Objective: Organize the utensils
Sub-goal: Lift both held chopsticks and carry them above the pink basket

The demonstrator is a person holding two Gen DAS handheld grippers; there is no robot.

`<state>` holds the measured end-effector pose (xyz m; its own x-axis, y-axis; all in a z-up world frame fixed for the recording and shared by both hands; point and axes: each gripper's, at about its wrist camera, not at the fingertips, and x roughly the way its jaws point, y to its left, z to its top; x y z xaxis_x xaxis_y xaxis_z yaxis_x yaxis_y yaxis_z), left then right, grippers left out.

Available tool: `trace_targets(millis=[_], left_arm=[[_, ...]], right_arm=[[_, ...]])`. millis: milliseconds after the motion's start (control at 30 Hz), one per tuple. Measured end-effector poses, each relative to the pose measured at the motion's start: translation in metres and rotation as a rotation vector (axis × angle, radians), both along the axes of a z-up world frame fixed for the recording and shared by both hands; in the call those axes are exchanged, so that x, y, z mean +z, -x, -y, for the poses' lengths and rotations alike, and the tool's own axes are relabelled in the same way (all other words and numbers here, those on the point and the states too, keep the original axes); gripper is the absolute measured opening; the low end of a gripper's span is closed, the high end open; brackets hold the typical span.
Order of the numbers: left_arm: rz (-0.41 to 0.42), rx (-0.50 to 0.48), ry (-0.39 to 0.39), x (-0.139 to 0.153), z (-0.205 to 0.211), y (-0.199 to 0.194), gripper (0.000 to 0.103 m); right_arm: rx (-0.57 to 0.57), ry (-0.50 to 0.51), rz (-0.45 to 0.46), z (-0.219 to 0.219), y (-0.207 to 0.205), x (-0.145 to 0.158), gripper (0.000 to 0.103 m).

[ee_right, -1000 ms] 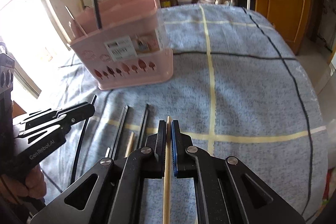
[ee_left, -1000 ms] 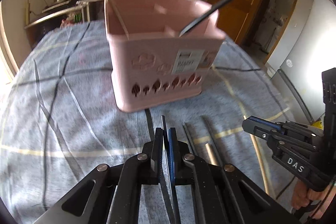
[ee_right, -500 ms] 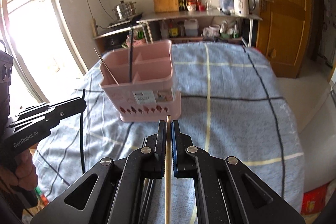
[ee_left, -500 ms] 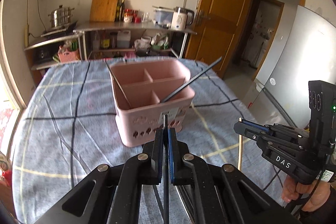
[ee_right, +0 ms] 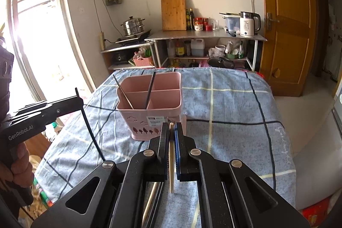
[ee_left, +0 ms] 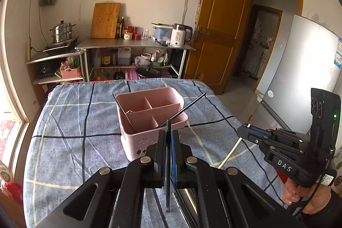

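A pink utensil basket [ee_left: 136, 140] [ee_right: 136, 114] with several compartments stands on the table; a black chopstick [ee_left: 188, 107] and a thin metal stick [ee_left: 123, 109] lean in it. My left gripper [ee_left: 168, 133] [ee_right: 79, 99] hangs above and in front of the basket, shut on a black chopstick [ee_left: 168, 185] [ee_right: 89, 129] that dangles below it. My right gripper [ee_right: 171, 126] [ee_left: 242, 131] is level with it to the right, shut on a pale wooden chopstick [ee_right: 171, 170] [ee_left: 230, 153]. A few more chopsticks [ee_right: 149, 202] lie on the cloth under the grippers.
The table [ee_left: 64, 131] wears a blue plaid cloth. Behind it stands a metal shelf [ee_left: 132, 44] with a kettle, jars, a cutting board and a steamer pot. A wooden door [ee_left: 222, 20] and a fridge [ee_left: 299, 69] are on the right, a bright window [ee_right: 36, 35] on the left.
Both grippers have risen with their chopsticks, which have come up off the cloth. The basket has dropped lower in both views and shows its open top.
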<state>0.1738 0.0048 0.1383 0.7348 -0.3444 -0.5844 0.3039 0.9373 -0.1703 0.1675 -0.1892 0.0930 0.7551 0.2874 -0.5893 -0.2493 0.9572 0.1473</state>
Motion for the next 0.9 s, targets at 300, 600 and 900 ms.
trace_targets(millis=[300,600,900], left_arm=[[0.021,-0.002,0.009,0.013,-0.001,0.008,0.004],[0.014,-0.005,0.025,0.024,-0.005,0.005,0.003],[0.06,0.017,0.02,0.061,-0.018,-0.012,0.003]], right_arm=[[0.007,0.003,0.03,0.001,0.008,0.012,0.004],[0.033,-0.013,0.054,-0.009,0.008,0.023,0.004],[0.074,-0.04,0.098,-0.029,-0.009,0.048,0.004]])
